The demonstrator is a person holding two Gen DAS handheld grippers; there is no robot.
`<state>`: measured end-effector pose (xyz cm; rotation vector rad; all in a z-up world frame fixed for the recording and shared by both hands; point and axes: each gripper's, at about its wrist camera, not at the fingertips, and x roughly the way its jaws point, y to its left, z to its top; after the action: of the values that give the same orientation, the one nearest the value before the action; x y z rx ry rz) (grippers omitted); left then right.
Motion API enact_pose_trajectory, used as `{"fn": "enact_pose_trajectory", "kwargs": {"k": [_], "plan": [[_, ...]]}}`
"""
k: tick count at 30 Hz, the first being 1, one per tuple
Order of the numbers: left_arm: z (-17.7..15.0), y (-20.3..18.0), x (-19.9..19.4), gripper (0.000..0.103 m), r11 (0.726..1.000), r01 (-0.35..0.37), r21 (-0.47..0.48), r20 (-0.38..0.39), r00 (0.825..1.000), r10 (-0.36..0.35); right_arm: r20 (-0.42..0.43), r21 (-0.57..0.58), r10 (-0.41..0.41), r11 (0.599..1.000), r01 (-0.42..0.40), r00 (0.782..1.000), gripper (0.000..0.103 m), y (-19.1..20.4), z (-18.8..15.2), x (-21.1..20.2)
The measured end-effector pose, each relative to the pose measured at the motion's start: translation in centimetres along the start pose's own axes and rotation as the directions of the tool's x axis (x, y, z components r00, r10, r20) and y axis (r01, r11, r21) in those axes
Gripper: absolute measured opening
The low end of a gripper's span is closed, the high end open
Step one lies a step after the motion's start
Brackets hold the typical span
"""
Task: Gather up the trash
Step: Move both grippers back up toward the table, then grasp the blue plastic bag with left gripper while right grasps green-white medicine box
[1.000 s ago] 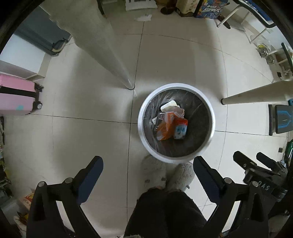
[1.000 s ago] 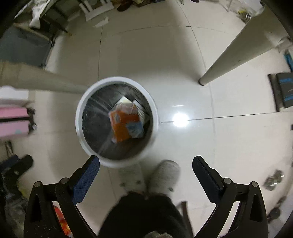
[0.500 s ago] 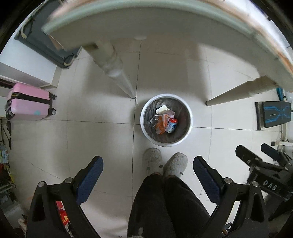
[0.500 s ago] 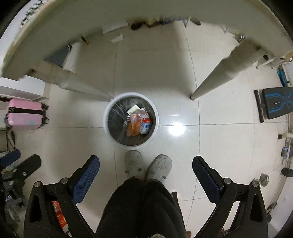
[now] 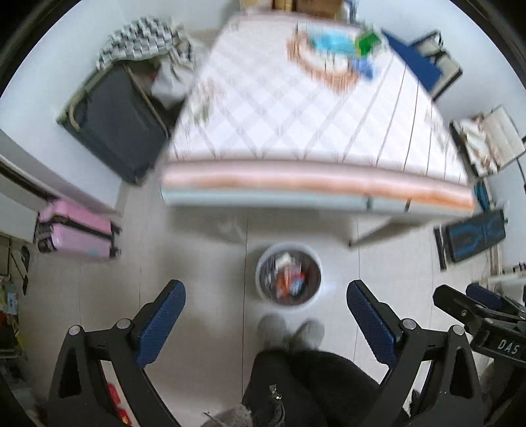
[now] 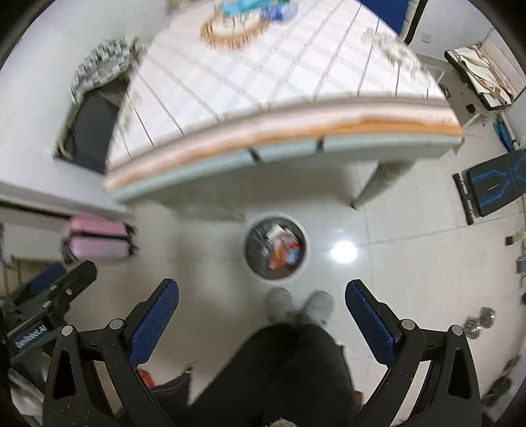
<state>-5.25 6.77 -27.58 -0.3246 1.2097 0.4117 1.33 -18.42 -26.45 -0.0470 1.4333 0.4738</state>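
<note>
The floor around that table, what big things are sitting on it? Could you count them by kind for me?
White trash bin: 1
Pink suitcase: 1
Dark open suitcase: 1
Black and blue bench: 1
Total: 4

The bin holds wrappers; their number is too blurred to count.

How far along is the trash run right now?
Done: the trash bin on the floor already holds wrappers, including an orange packet. In hand: nothing; the left hand-held gripper and right hand-held gripper are both open and empty, high above the bin. Left: blurred blue and green items on the woven mat on the table; whether they are trash is unclear.
</note>
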Motion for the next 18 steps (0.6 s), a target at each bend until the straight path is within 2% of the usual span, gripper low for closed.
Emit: {"fn": "enact_pose_trajectory", "kwargs": {"k": [4, 7, 10, 14, 16, 18], "plan": [[5.0, -0.8, -2.1, 0.101, 0.998, -0.061, -0.017, 0.102, 0.993, 0.062, 0.084, 0.021, 0.024, 0.999, -0.026, 0.996, 0.102, 0.1, 4.9, -3.6], [8.6, -1.9, -2.2, 0.103, 0.997, -0.075, -0.027, 0.145, 0.986, 0.079, 0.128, 0.023, 0.028, 0.999, -0.031, 0.991, 0.102, -0.4, 9.6, -5.3], [13.9, -3.6, -0.5, 0.103, 0.994, -0.093, -0.053, 0.148, 0.984, 0.1, 0.145, 0.019, 0.022, 1.0, -0.025, 0.989, 0.102, -1.3, 14.9, -5.7], [20.2, -6.7, 1.6, 0.103, 0.985, -0.147, -0.089, 0.144, 0.977, 0.159, 0.144, 0.019, 0.021, 1.0, -0.024, 0.989, 0.102, -3.8, 24.4, -4.1], [23.6, -8.1, 3.7, 0.103, 0.981, -0.148, -0.125, 0.102, 0.982, 0.161, 0.135, 0.027, 0.007, 1.0, -0.011, 0.991, 0.102, -5.5, 29.2, -2.6], [27.1, -9.7, 6.6, 0.103, 0.978, -0.112, -0.175, 0.043, 0.992, 0.121, 0.115, 0.042, 0.007, 0.999, -0.012, 0.993, 0.102, -7.4, 34.3, -0.7]]}}
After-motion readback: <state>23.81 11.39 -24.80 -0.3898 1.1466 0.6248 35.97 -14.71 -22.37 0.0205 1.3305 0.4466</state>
